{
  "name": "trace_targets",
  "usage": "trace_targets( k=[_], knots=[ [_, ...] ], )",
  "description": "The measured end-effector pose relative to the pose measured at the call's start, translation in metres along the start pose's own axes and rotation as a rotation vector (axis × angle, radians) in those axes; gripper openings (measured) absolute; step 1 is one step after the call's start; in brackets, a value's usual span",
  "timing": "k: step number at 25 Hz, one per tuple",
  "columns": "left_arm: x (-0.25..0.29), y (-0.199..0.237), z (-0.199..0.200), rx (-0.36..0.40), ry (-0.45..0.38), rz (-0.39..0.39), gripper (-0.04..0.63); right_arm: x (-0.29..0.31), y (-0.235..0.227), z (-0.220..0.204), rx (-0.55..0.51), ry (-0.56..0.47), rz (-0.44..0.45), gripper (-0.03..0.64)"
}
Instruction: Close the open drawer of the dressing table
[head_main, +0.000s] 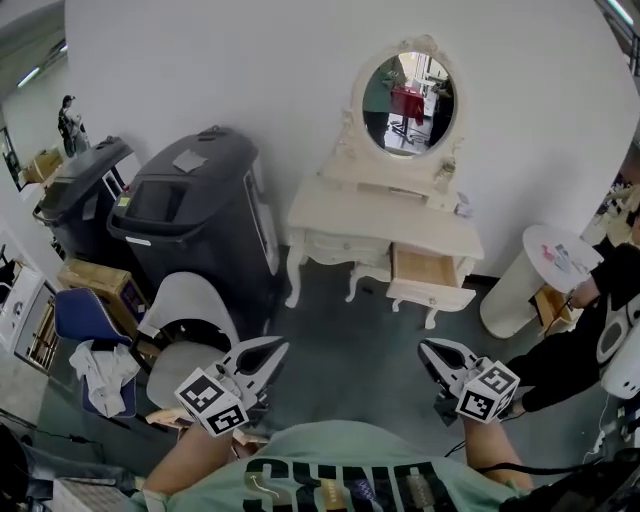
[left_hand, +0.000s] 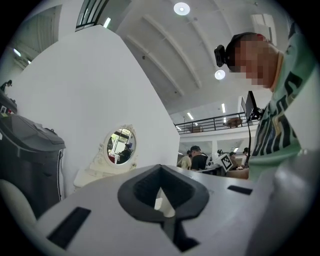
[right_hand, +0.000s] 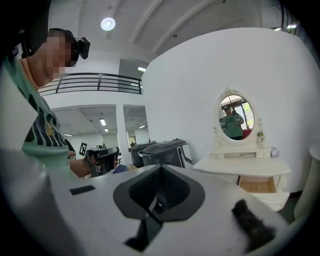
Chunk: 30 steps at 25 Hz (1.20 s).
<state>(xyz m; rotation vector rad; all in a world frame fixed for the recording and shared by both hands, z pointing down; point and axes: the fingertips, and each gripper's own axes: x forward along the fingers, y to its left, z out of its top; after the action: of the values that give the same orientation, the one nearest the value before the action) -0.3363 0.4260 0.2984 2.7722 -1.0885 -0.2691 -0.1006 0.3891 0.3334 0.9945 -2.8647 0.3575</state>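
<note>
Both grippers sit low in the head view, near the person's chest. The left gripper (head_main: 278, 348) is at lower left and the right gripper (head_main: 426, 348) at lower right. The right gripper's jaws are fully closed with nothing in them. The left gripper's jaws also look drawn together and empty. Each points up the frame toward the dressing table (head_main: 380, 222), which stands against the white wall at centre right, under its oval mirror (head_main: 407, 92).

The open drawer (head_main: 430, 274) is on the table's right-hand side. It is pulled well out, so its wooden inside shows behind the pale front panel. Bare floor lies between the drawer and both grippers, and they are well apart from it. A dark bin (head_main: 195, 215) and a white chair (head_main: 185, 315) fill the left of the frame. A round white side table (head_main: 553, 258) stands to the right of the drawer.

This looks like the approach step, with no contact yet. The right gripper lines up better with the drawer. The next move probably calls for carrying it forward to the front panel, setting the closed tips against its middle, and pushing straight and level until the panel sits flush.
</note>
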Motion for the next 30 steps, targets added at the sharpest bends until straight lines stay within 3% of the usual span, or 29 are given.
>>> trace_targets(
  k=[4,10,17,24,30],
  knots=[
    [0.032,0.002,0.005,0.034,-0.017,0.088,-0.002,0.012,-0.048,0.009,0.006,-0.006,0.086,0.011],
    [0.102,-0.006,0.010,-0.013,-0.061,0.178,-0.002,0.012,-0.122,0.048,-0.025,-0.034,0.193,0.011],
    [0.164,-0.005,-0.005,-0.029,-0.034,0.236,-0.002,0.010,-0.203,0.040,0.047,-0.040,0.227,0.011],
    [0.201,0.026,-0.011,-0.039,-0.012,0.208,-0.002,0.030,-0.246,0.034,0.092,-0.049,0.194,0.011],
    [0.210,0.085,-0.010,-0.046,-0.032,0.119,-0.002,0.074,-0.252,0.044,0.045,-0.046,0.125,0.011]
  ],
)
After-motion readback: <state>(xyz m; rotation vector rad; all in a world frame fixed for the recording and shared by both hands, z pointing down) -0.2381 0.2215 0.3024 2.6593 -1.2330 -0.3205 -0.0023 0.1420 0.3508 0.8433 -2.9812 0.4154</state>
